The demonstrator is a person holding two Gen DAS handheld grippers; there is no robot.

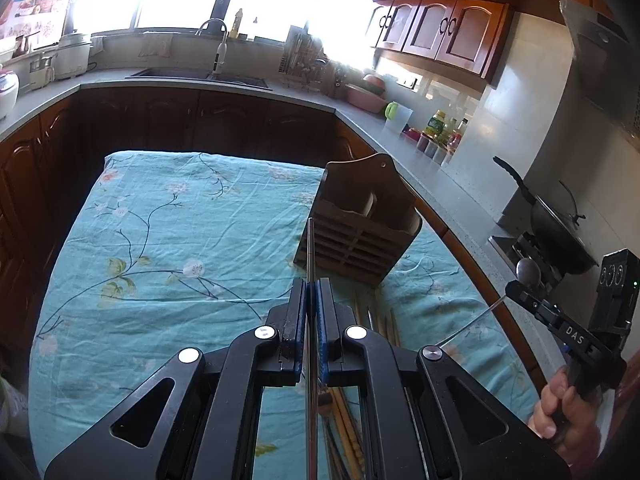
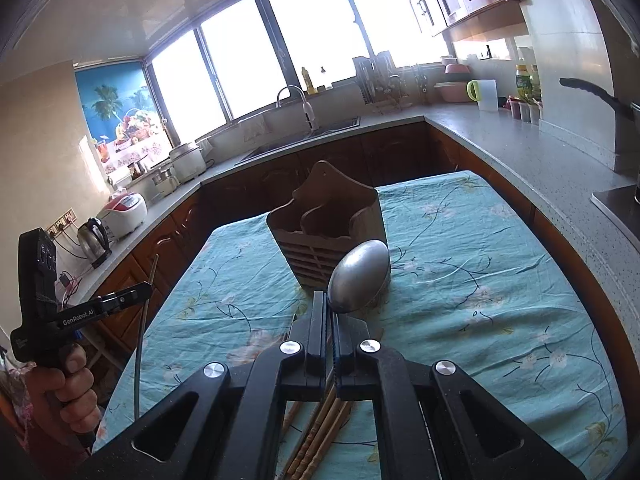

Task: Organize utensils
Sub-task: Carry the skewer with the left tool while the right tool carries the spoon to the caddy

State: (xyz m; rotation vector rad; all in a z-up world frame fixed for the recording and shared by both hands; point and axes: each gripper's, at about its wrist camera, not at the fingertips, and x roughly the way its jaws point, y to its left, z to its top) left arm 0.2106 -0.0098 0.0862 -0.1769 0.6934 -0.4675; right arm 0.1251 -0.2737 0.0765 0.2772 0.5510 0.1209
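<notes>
My left gripper (image 1: 311,286) is shut on a thin metal chopstick (image 1: 311,248) that sticks out forward toward the wooden utensil holder (image 1: 360,220). My right gripper (image 2: 330,300) is shut on a metal spoon (image 2: 360,276), its bowl pointing up in front of the holder (image 2: 324,224). The holder stands upright on the teal floral cloth (image 1: 160,240). Several wooden chopsticks (image 2: 320,432) lie on the cloth below both grippers. The left gripper also shows in the right wrist view (image 2: 144,288), and the right gripper with the spoon in the left wrist view (image 1: 510,288).
The cloth-covered table (image 2: 480,280) sits inside a U-shaped grey counter (image 2: 500,148) with a sink (image 1: 200,74), a dish rack (image 1: 300,64), bottles and a cup (image 1: 398,116). A wok (image 1: 556,224) stands on the stove at the right. A kettle (image 2: 94,240) and cookers are on the left counter.
</notes>
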